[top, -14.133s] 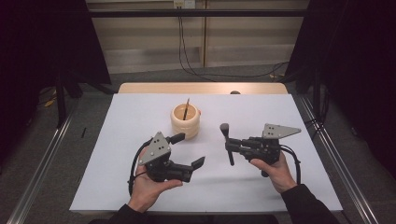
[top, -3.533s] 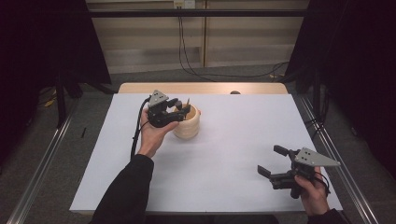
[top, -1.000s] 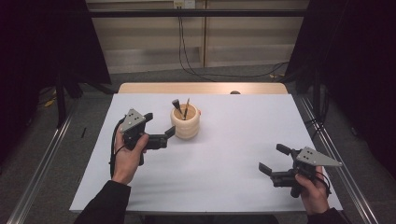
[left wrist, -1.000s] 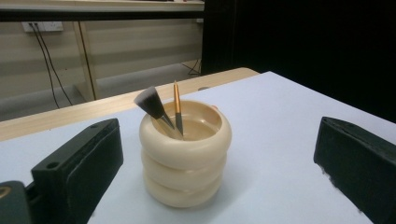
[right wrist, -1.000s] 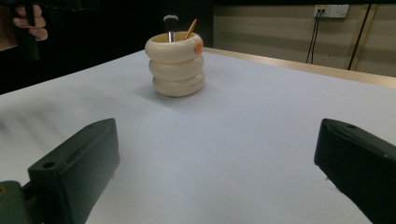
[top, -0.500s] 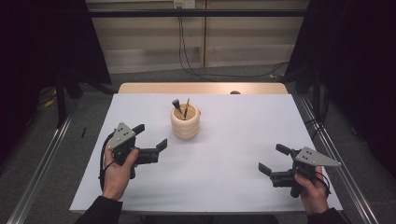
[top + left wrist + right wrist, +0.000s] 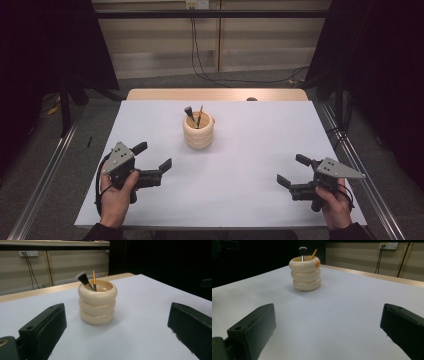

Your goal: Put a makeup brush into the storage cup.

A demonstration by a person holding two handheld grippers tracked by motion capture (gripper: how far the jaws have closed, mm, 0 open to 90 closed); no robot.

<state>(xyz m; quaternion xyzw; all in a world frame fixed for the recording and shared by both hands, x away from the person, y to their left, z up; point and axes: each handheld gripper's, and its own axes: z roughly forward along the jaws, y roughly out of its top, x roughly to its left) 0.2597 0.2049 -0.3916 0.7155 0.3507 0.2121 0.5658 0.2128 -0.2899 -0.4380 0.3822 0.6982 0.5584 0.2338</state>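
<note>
left tongs (image 7: 152,156) released, empty, low at the desk's (image 7: 250,150) near-left. the ribbed holder (image 7: 198,132) at centre-back holds the brush (image 7: 189,114) and stick (image 7: 200,116); placing looks finished. right tongs (image 7: 294,170) released, near-right. next: likely rest. against half a second ago, left tongs sit nearer the person.

holder (image 7: 198,134): 1 | brushes (image 7: 83,278): 2, apparently | tongs (image 7: 153,156): 2
</note>
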